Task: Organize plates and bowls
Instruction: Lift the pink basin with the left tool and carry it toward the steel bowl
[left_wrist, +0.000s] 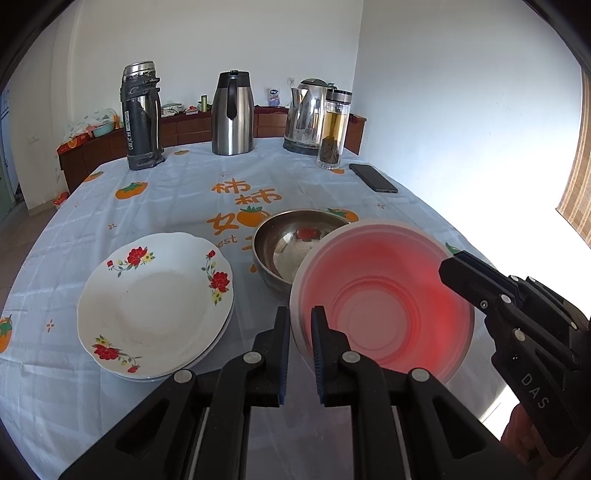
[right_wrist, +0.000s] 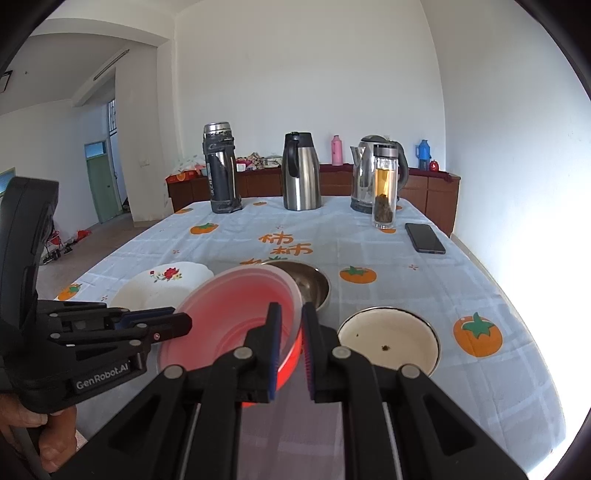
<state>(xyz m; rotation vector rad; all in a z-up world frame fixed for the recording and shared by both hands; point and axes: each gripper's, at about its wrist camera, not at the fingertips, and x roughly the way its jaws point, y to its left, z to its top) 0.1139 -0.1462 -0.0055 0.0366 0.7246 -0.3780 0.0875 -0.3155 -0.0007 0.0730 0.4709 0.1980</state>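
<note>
both claws (left_wrist: 300, 325) (right_wrist: 291, 321) pinching red bowl (left_wrist: 384, 295) rim | steel bowl (left_wrist: 291, 243) just behind | cloth right open

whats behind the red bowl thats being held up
A steel bowl sits on the table right behind the red bowl, which both grippers hold by the rim. The red bowl covers the steel bowl's near side, so its full inside cannot be seen.

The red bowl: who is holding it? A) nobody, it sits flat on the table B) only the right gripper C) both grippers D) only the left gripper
C: the red bowl is tilted, with the left gripper pinching its near rim and the right gripper pinching the opposite rim.
</note>
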